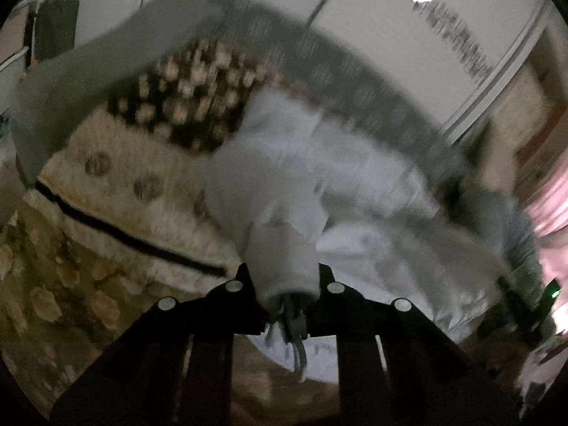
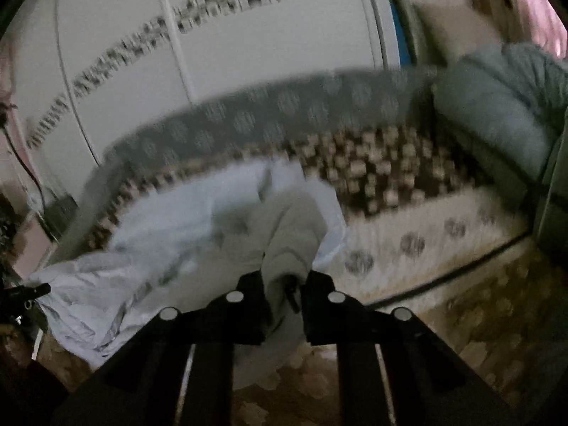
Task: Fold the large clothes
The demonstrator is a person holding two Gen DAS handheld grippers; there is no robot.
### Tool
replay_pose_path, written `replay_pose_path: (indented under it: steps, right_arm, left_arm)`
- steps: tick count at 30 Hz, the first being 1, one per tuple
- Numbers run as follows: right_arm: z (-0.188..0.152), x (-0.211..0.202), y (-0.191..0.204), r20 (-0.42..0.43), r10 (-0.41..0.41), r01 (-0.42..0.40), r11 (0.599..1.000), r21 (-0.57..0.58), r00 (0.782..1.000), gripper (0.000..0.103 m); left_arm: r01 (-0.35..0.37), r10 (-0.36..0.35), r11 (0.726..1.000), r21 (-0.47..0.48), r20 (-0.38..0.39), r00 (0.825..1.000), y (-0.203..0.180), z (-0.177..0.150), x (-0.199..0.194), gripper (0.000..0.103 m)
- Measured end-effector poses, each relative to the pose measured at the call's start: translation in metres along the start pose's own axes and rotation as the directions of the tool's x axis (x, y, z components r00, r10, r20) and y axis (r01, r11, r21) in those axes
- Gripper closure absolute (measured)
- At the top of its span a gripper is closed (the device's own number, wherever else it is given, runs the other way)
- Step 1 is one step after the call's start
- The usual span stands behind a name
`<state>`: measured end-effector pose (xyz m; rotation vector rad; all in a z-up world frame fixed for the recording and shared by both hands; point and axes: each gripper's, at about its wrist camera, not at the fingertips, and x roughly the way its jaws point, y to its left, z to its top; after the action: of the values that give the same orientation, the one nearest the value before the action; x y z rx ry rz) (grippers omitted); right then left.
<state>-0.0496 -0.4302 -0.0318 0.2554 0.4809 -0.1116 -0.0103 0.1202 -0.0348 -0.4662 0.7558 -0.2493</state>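
Observation:
A large pale grey-white garment (image 1: 340,198) lies crumpled on a sofa seat and hangs off its front edge. My left gripper (image 1: 285,284) is shut on a bunched edge of the garment, with a cord end dangling below the black fingers (image 1: 245,284). In the right wrist view the same garment (image 2: 170,234) spreads to the left, and my right gripper (image 2: 284,284) is shut on another bunched part of it. Both views are blurred. The other gripper (image 2: 25,294) shows dark at the far left edge.
The sofa (image 2: 426,234) has a cream spotted seat, a brown checked throw (image 1: 188,106) and a grey patterned back (image 2: 269,117). A grey-blue cushion (image 2: 497,113) sits at its right end. A floral carpet (image 1: 53,284) covers the floor. White wardrobe doors (image 2: 248,53) stand behind.

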Motion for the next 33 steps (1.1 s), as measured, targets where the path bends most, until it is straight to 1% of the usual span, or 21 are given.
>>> replay_pose_path:
  steps: [1, 3, 4, 6, 8, 9, 10, 11, 13, 14, 16, 17, 18, 20, 21, 23, 24, 26, 29, 31, 33]
  right_arm:
    - [0.004, -0.017, -0.001, 0.043, 0.005, -0.005, 1.0, 0.004, 0.999, 0.09]
    - [0.015, -0.039, -0.002, 0.096, 0.021, -0.023, 1.0, 0.018, 0.995, 0.09]
    - [0.019, -0.046, -0.002, 0.112, 0.026, -0.029, 0.999, 0.019, 0.993, 0.09]
    - [0.032, -0.05, -0.001, 0.129, 0.046, -0.049, 0.998, 0.024, 0.991, 0.09]
    - [0.041, -0.047, 0.002, 0.123, 0.058, -0.062, 0.998, 0.027, 0.991, 0.089]
    - [0.044, -0.041, 0.003, 0.117, 0.06, -0.063, 0.998, 0.026, 0.991, 0.089]
    - [0.049, -0.03, 0.002, 0.107, 0.059, -0.063, 0.997, 0.033, 0.992, 0.089]
    - [0.054, -0.025, 0.002, 0.098, 0.06, -0.065, 0.997, 0.043, 0.993, 0.089]
    - [0.062, -0.011, -0.002, 0.076, 0.07, -0.075, 0.995, 0.069, 0.995, 0.089]
    - [0.069, 0.003, -0.005, 0.066, 0.067, -0.072, 0.994, 0.084, 0.996, 0.089]
    - [0.083, 0.029, -0.006, 0.048, 0.058, -0.062, 0.994, 0.093, 0.997, 0.089]
    - [0.087, 0.037, -0.003, 0.045, 0.05, -0.054, 0.995, 0.088, 0.998, 0.089]
    - [0.094, 0.048, -0.001, 0.039, 0.04, -0.043, 0.996, 0.077, 0.998, 0.089]
    - [0.109, 0.071, 0.006, 0.022, 0.017, -0.018, 0.999, 0.05, 1.0, 0.089]
    - [0.116, 0.083, 0.009, 0.015, 0.006, -0.007, 0.999, 0.039, 1.0, 0.089]
    - [0.126, 0.108, 0.01, -0.002, -0.007, 0.007, 0.999, 0.04, 1.0, 0.089]
    - [0.129, 0.125, 0.008, -0.012, -0.011, 0.012, 0.999, 0.047, 1.0, 0.088]
    - [0.127, 0.15, 0.006, -0.023, -0.021, 0.022, 0.999, 0.044, 1.0, 0.087]
    - [0.114, 0.192, 0.003, -0.03, -0.034, 0.036, 0.998, 0.049, 0.999, 0.085]
    - [0.108, 0.215, 0.005, -0.038, -0.054, 0.056, 0.997, 0.053, 0.998, 0.084]
    - [0.104, 0.232, 0.007, -0.031, -0.059, 0.062, 0.995, 0.074, 0.998, 0.083]
  left_arm:
    - [0.004, -0.005, 1.0, 0.023, 0.049, 0.999, -0.008, 0.002, -0.02, 0.091]
    - [0.02, -0.028, 0.997, 0.074, 0.11, 0.994, -0.025, 0.007, -0.052, 0.091]
    - [0.025, -0.038, 0.995, 0.101, 0.127, 0.991, -0.032, 0.011, -0.063, 0.091]
    - [0.026, -0.045, 0.99, 0.138, 0.137, 0.99, -0.038, 0.023, -0.074, 0.091]
    - [0.015, -0.036, 0.989, 0.15, 0.135, 0.99, -0.043, 0.033, -0.065, 0.091]
    - [0.003, -0.022, 0.989, 0.149, 0.129, 0.991, -0.04, 0.04, -0.059, 0.091]
    - [-0.002, -0.015, 0.991, 0.136, 0.123, 0.992, -0.047, 0.041, -0.046, 0.091]
    - [0.003, -0.016, 0.993, 0.115, 0.112, 0.994, -0.04, 0.054, -0.042, 0.091]
    - [0.014, -0.019, 0.998, 0.068, 0.081, 0.997, -0.046, 0.063, -0.015, 0.09]
    - [0.014, -0.017, 0.998, 0.054, 0.065, 0.998, -0.04, 0.07, -0.005, 0.09]
    - [0.001, -0.002, 1.0, 0.029, 0.043, 0.999, -0.039, 0.088, 0.033, 0.09]
    - [-0.006, 0.005, 1.0, 0.025, 0.033, 0.999, -0.037, 0.101, 0.044, 0.089]
    - [-0.015, 0.014, 1.0, 0.026, 0.029, 0.999, -0.045, 0.106, 0.06, 0.089]
    - [-0.05, 0.049, 0.998, 0.05, 0.018, 0.999, -0.054, 0.124, 0.087, 0.089]
    - [-0.065, 0.064, 0.996, 0.056, 0.019, 0.998, -0.061, 0.129, 0.102, 0.089]
    - [-0.082, 0.081, 0.995, 0.064, 0.017, 0.997, -0.061, 0.14, 0.123, 0.089]
    - [-0.083, 0.082, 0.995, 0.057, 0.015, 0.996, -0.062, 0.144, 0.14, 0.089]
    - [-0.057, 0.057, 0.998, 0.026, 0.013, 0.998, -0.047, 0.148, 0.16, 0.087]
    - [-0.051, 0.051, 0.999, 0.02, -0.003, 0.999, -0.034, 0.146, 0.195, 0.084]
    - [-0.083, 0.085, 0.995, 0.046, -0.025, 0.996, -0.028, 0.143, 0.222, 0.084]
    - [-0.124, 0.126, 0.99, 0.074, -0.023, 0.992, -0.029, 0.142, 0.242, 0.083]
